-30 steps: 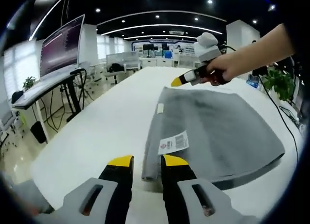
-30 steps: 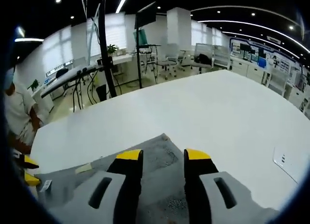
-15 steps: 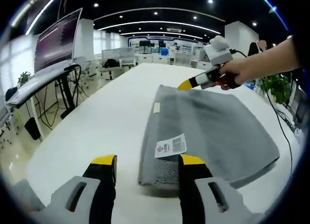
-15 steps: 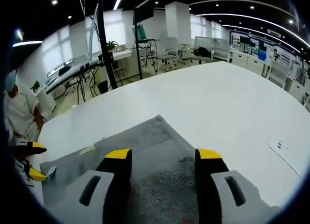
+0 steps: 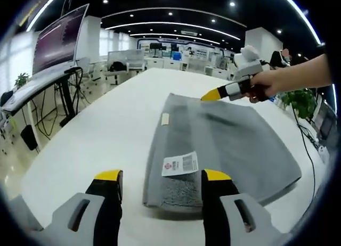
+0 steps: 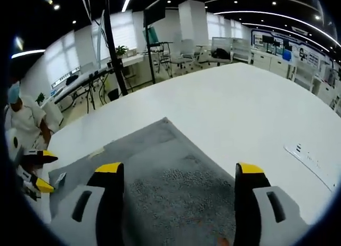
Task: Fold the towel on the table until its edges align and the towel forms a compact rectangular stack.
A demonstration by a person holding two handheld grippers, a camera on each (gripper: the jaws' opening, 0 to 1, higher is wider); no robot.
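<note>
Office lab, white table (image 5: 96, 129). Both the left gripper (image 5: 160, 178) and right gripper (image 6: 178, 171) gape wide, empty, over the grey towel (image 5: 224, 139); pinching one layer could skew the fold.

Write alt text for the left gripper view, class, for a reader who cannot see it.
A folded grey towel lies on a white table, its near end between the open yellow-tipped jaws of the left gripper. A white label sits on the towel near that end. Beyond, a hand holds the right gripper above the towel's far edge.
</note>
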